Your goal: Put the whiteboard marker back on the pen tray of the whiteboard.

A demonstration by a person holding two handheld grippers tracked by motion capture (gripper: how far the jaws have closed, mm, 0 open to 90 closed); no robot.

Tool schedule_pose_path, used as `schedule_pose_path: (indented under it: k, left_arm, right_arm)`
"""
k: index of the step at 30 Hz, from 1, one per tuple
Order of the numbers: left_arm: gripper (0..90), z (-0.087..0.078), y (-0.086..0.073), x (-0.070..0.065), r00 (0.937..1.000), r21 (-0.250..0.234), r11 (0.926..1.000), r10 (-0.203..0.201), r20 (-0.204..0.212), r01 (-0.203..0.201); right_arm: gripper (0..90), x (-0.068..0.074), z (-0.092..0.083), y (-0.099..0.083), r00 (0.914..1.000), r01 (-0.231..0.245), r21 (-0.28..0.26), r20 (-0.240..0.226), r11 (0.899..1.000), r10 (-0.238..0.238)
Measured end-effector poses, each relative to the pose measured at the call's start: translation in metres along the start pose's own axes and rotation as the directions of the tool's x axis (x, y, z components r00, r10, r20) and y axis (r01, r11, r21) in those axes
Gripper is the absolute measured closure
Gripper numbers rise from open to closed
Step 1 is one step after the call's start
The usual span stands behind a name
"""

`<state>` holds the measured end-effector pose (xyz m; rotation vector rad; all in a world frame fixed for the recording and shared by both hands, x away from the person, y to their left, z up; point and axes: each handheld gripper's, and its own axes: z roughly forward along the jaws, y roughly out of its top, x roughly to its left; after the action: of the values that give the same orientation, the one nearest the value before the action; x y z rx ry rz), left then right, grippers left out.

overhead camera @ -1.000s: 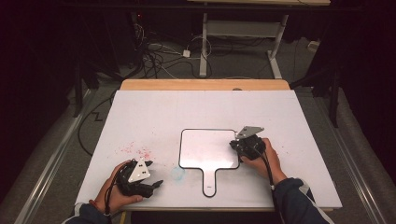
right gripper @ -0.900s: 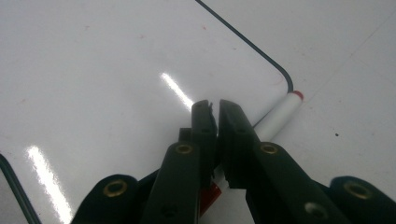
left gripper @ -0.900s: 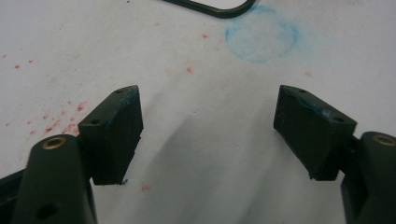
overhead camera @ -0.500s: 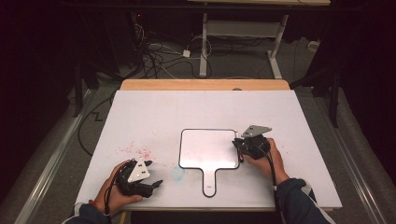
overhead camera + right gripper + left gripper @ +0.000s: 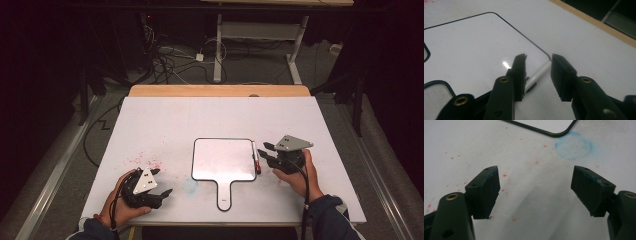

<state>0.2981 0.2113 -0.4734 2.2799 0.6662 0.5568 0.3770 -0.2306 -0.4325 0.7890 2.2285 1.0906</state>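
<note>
Now the right tongs (image 5: 268,151) sit just right of the paddle-shaped whiteboard (image 5: 224,160), a little farther right than half a second ago, when they were up against the board's right edge. A marker (image 5: 256,157) with a white barrel and a red end lies along that right edge, and the tongs are lined up on it. In the right gripper view, the marker (image 5: 539,74) runs away between the two black jaws, which stand partly spread on either side of the barrel without clearly pressing it; no grip is made yet, as far as I can judge. The small backward shift reads as an adjustment of the approach, so the step in hand looks like picking up the marker, and the next move would call for closing on the barrel squarely so that it does not roll against the board's rim.

The left tongs (image 5: 161,182) rest at the near left of the surface (image 5: 165,117), in the same spot as a second ago, wide open and holding nothing. In the left gripper view, they (image 5: 535,192) hover over bare white covering flecked with red specks (image 5: 504,175), with a faint blue smudge (image 5: 573,148) ahead, just beside the whiteboard's near corner (image 5: 554,127). This hand seems idle, waiting while the right one works.
</note>
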Motion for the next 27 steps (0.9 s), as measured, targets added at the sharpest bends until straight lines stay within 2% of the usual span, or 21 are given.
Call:
schedule_pose_path:
  k: [3,7,12,18,22,24,27]
  left_arm:
    - [21.7,0.000,0.001,0.001,0.9999,-0.008,0.9999,-0.010,-0.014,0.010]
    - [21.3,0.000,0.001,0.002,0.9995,-0.012,0.9999,-0.009,-0.030,0.009]
    - [21.3,-0.002,0.002,0.001,0.9986,-0.023,0.9997,0.003,-0.053,-0.004]
    - [21.3,-0.004,0.002,0.003,0.9967,-0.031,0.9995,-0.002,-0.081,-0.001]
    - [21.3,-0.006,0.001,0.003,0.9957,-0.033,0.9994,-0.018,-0.091,0.015]
    - [21.2,-0.007,0.001,0.003,0.9950,-0.036,0.9992,-0.019,-0.098,0.015]
    - [21.2,-0.007,0.002,0.003,0.9945,-0.040,0.9992,-0.014,-0.103,0.010]
  right_arm:
    - [57.4,0.001,-0.012,-0.004,0.9998,0.016,-0.020,0.012,1.000,-0.015]
    - [46.4,0.001,-0.029,-0.013,0.9996,0.009,-0.047,0.029,0.999,-0.008]
    - [38.7,0.002,-0.047,-0.023,0.9983,-0.005,-0.078,0.058,0.997,0.010]
    - [29.2,0.008,-0.058,-0.037,0.9940,-0.012,-0.093,0.107,0.996,0.022]
    - [23.2,0.012,-0.064,-0.047,0.9926,-0.021,-0.120,0.116,0.993,0.035]
    - [22.1,0.015,-0.066,-0.053,0.9895,-0.024,-0.120,0.139,0.993,0.040]
    - [20.7,0.020,-0.070,-0.064,0.9883,-0.036,-0.125,0.143,0.991,0.054]
